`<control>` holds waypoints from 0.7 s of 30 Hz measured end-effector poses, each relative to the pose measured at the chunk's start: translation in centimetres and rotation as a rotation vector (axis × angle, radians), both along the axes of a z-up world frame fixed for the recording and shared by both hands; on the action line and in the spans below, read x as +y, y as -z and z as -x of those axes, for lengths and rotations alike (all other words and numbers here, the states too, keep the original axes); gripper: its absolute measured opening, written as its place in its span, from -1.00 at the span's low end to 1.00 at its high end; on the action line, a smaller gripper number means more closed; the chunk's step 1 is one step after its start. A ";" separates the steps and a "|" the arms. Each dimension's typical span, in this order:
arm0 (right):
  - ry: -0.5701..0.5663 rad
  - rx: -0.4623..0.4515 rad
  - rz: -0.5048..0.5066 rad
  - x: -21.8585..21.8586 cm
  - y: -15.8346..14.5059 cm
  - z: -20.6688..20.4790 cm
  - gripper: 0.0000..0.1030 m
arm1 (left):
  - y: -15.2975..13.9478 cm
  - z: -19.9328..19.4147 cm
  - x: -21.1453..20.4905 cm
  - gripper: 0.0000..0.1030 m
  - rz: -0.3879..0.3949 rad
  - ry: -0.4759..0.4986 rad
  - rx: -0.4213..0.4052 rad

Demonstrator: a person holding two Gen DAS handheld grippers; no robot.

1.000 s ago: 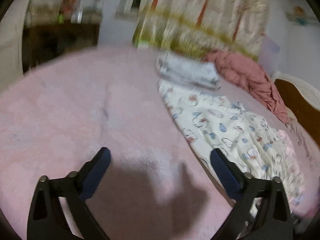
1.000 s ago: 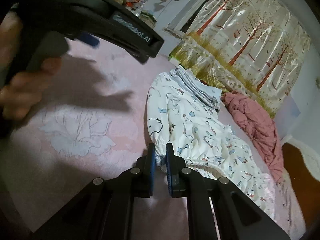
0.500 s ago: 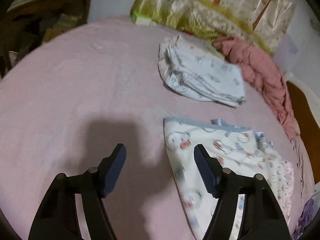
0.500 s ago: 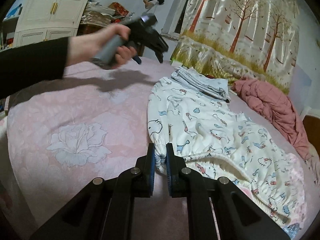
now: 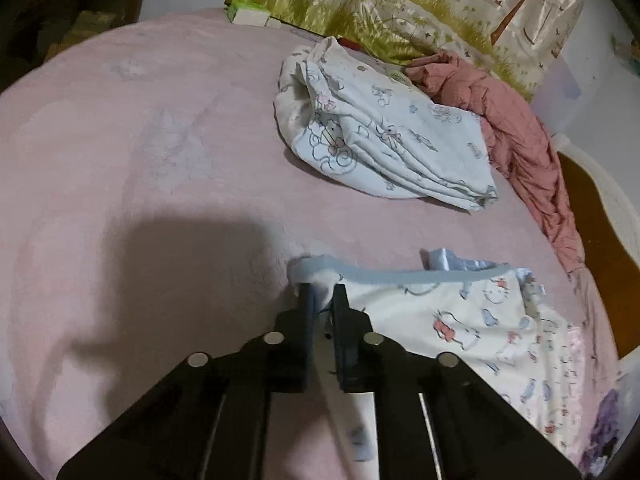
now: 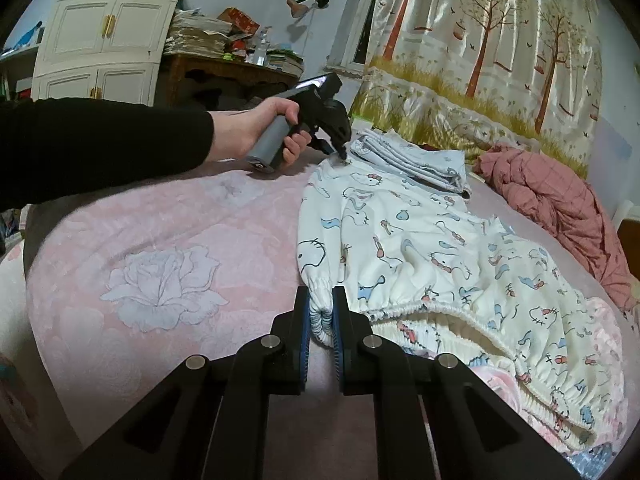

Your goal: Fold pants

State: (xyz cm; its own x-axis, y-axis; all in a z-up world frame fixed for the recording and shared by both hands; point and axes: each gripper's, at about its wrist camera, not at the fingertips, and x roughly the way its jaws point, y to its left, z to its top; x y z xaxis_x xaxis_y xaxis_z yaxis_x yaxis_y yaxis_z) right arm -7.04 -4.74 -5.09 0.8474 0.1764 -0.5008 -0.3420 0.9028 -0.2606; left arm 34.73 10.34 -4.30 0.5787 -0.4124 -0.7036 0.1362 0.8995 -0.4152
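Pants (image 6: 420, 248) lay on the pink bedspread (image 6: 160, 240); left gripper (image 5: 322, 300) pinched the blue hem, right gripper (image 6: 321, 308) clamped the elastic waistband.

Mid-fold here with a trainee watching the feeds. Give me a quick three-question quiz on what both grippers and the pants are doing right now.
1. True or false: the right gripper is shut on the gathered end of the printed pants.
2. What part of the pants is between the left gripper fingers? A) blue-banded end B) middle C) nothing
3. What lies beyond the pants, next to the pink quilt?

Key: 1 true; 2 A; 3 a folded pale-blue garment.
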 end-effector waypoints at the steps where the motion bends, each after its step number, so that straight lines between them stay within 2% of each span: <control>1: 0.001 -0.002 -0.001 0.0 -0.1 0.0 -0.81 | -0.1 -0.1 -0.1 -0.99 0.001 0.000 -0.006; 3: 0.012 -0.013 0.006 0.2 -0.1 0.1 -0.81 | -0.6 -0.4 0.0 -0.99 0.001 -0.007 -0.025; 5: 0.027 -0.037 0.009 0.4 -0.5 0.4 -0.81 | -1.4 -0.9 -0.5 -0.99 -0.043 -0.027 -0.040; 7: 0.030 -0.056 -0.015 0.5 -1.1 0.7 -0.81 | -2.5 -1.3 -1.1 -0.99 -0.085 -0.031 -0.058; 12: 0.062 -0.073 -0.096 -0.7 -2.1 0.8 -0.81 | -6.6 -1.4 -3.7 -0.99 -0.100 -0.008 -0.130; 21: 0.207 -0.264 -0.114 -3.0 -5.2 2.9 -0.81 | -13.0 -1.2 -13.5 -0.99 -0.167 0.071 -0.212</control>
